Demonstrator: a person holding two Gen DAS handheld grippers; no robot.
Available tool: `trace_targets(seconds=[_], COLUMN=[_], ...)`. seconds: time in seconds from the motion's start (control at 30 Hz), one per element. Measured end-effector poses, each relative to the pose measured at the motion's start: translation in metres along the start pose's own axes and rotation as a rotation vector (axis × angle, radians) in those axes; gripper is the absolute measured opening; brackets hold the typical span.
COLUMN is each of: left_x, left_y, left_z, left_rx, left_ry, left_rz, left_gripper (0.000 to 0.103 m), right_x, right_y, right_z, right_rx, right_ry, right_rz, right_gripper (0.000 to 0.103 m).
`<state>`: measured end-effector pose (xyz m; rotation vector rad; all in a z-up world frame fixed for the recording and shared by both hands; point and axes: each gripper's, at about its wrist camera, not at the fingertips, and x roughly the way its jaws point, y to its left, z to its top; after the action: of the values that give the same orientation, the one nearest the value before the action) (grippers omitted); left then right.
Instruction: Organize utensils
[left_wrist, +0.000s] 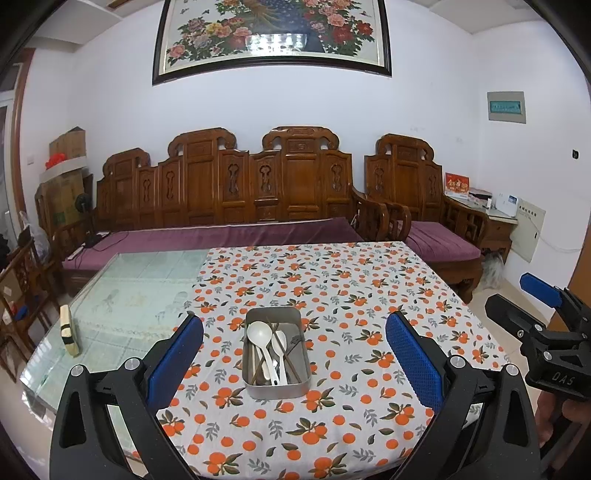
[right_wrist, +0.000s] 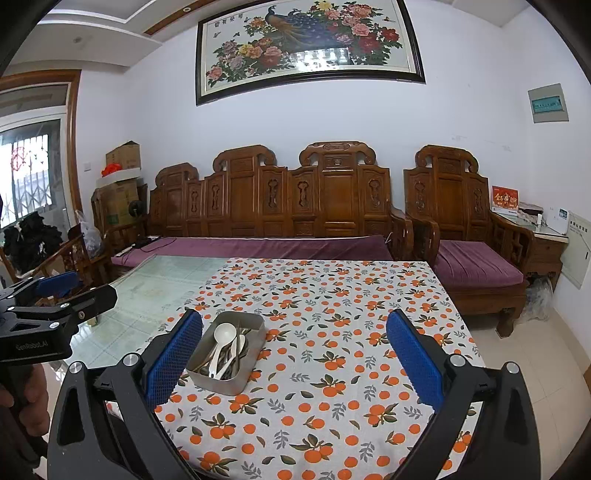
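On the orange-print tablecloth (left_wrist: 351, 295), near its front-left part, sits the rectangular metal tin (left_wrist: 276, 354), and your utensils lie inside it: two white plastic spoons (left_wrist: 260, 338), dark wooden chopsticks (left_wrist: 284, 350) and what looks like metal cutlery underneath. Your left gripper (left_wrist: 294, 354) hangs above the table's near edge with its blue-padded fingers (left_wrist: 177, 358) spread wide, empty, the tin framed between them. Your right gripper (right_wrist: 294, 354) is likewise spread wide and empty, the tin just beside its left finger. Bare glass tabletop (left_wrist: 147, 284) shows left of the cloth.
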<state>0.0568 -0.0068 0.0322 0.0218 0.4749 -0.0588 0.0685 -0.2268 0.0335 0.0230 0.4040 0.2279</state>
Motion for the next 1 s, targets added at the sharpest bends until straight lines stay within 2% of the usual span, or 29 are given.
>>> trace_targets(seconds=[1.0], left_x=[-0.0007], left_y=[-0.0020], left_z=[-0.0011], left_rx=[0.010], left_ry=[-0.013], left_rz=[-0.002], left_gripper=[0.095], right_x=[0.0007], right_y=[0.0001], right_z=[-0.0006], right_rx=[-0.001], right_ry=[-0.002], right_rz=[-0.002], right_gripper=[0.100])
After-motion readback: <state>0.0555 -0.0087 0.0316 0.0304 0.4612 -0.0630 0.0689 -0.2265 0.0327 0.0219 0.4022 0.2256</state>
